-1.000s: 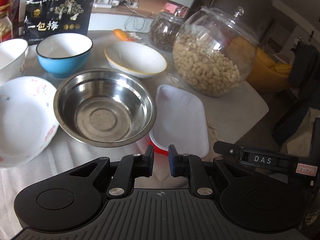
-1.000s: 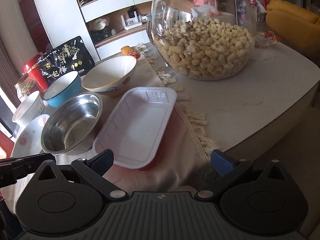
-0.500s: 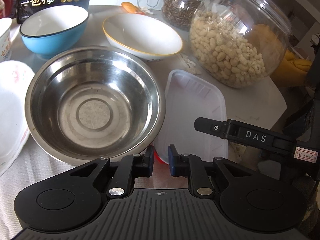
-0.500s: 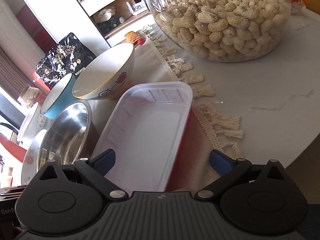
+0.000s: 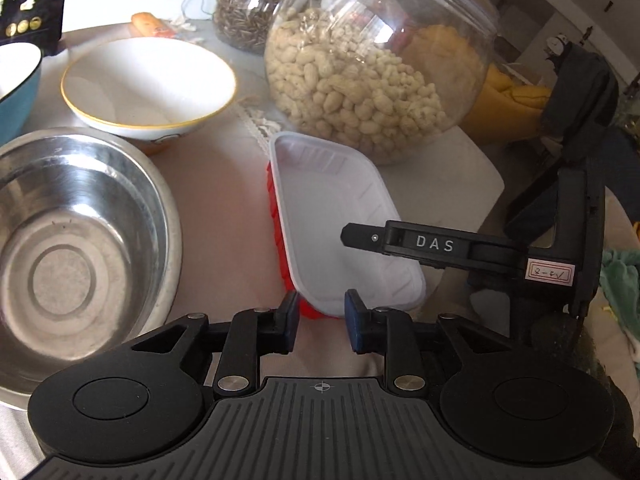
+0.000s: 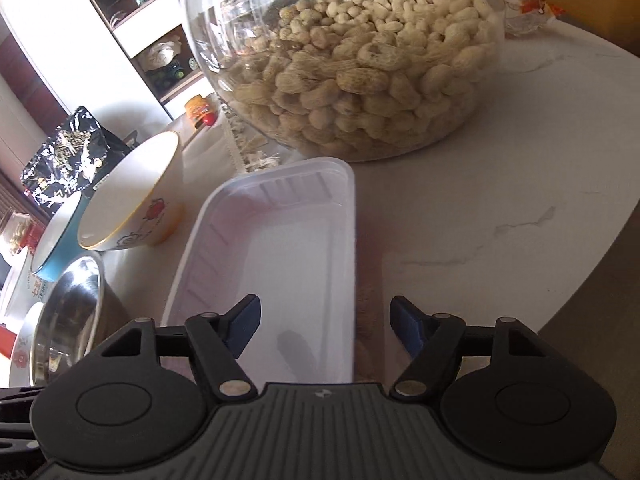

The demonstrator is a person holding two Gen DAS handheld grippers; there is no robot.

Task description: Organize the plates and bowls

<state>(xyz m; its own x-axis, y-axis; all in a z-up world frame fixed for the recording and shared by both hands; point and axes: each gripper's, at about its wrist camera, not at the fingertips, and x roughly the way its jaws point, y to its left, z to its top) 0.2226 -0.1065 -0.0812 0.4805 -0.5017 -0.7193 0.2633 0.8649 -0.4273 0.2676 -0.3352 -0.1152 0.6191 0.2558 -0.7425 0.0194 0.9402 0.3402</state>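
- Both grippers hover at the near end of the shallow white plastic tray with red underside (image 5: 336, 224).
- Left gripper (image 5: 322, 322): my fingers are slightly apart, gripping nothing, with the tray's near corner just ahead of them.
- Right gripper (image 6: 325, 324): my fingers are spread wide, straddling the tray's (image 6: 280, 256) right rim without touching it.
- Left of my left gripper sits the round stainless steel bowl (image 5: 76, 248); ahead of it, the yellow-rimmed white ceramic bowl (image 5: 148, 84).
- Beyond the tray stands the round glass jar of peanuts (image 6: 360, 68).

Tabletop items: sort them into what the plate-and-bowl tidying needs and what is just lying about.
Belongs to the job:
white plastic tray
steel bowl
yellow-rimmed bowl
blue bowl

Just lying about:
peanut jar
dark seed jar
black snack bag
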